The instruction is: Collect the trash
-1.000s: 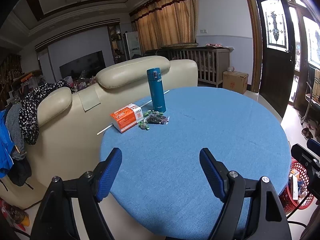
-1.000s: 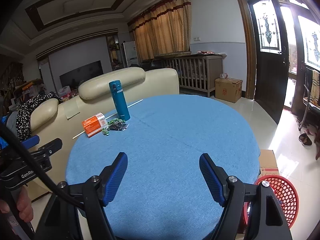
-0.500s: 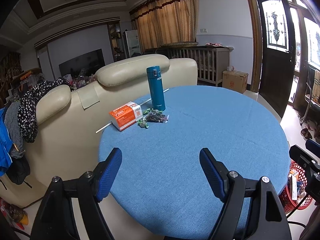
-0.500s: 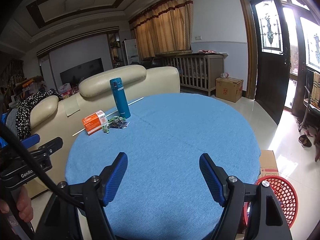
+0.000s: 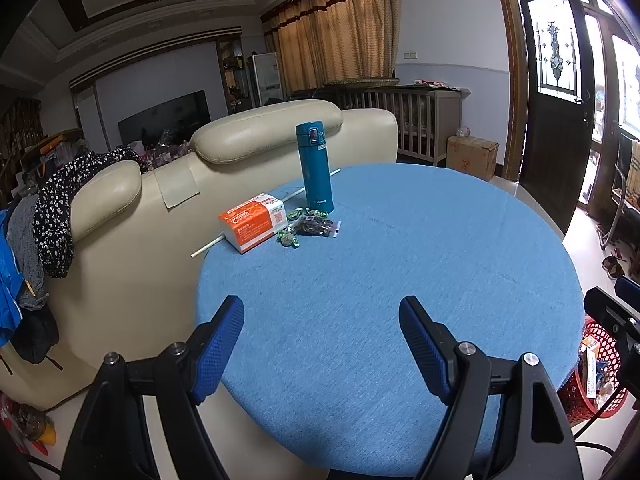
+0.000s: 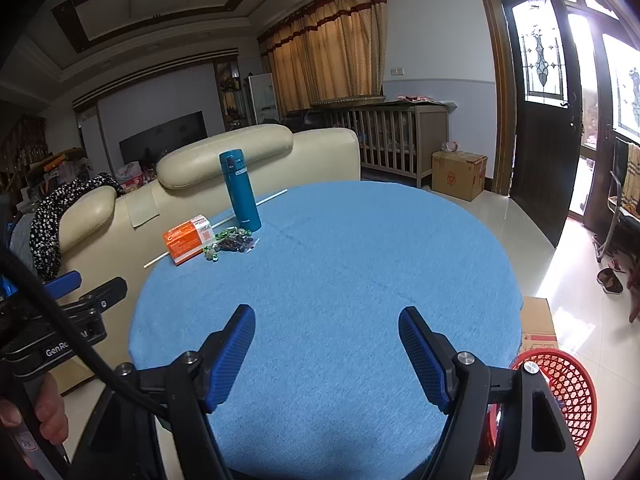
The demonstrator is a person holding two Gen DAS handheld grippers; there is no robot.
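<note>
Green candy wrappers and a small clear bag of dark bits lie at the far left of the round blue table, beside an orange and white box and a teal flask. A red mesh basket stands on the floor at the table's right. My left gripper and right gripper are both open and empty over the table's near edge, far from the wrappers.
A white stick lies behind the box and overhangs the table edge. A cream sofa backs onto the table's left, with clothes draped on it. A cardboard box sits on the floor by the basket.
Both grippers have drifted slightly, so the table objects sit a little lower and closer in view. Both jaws stay open.
</note>
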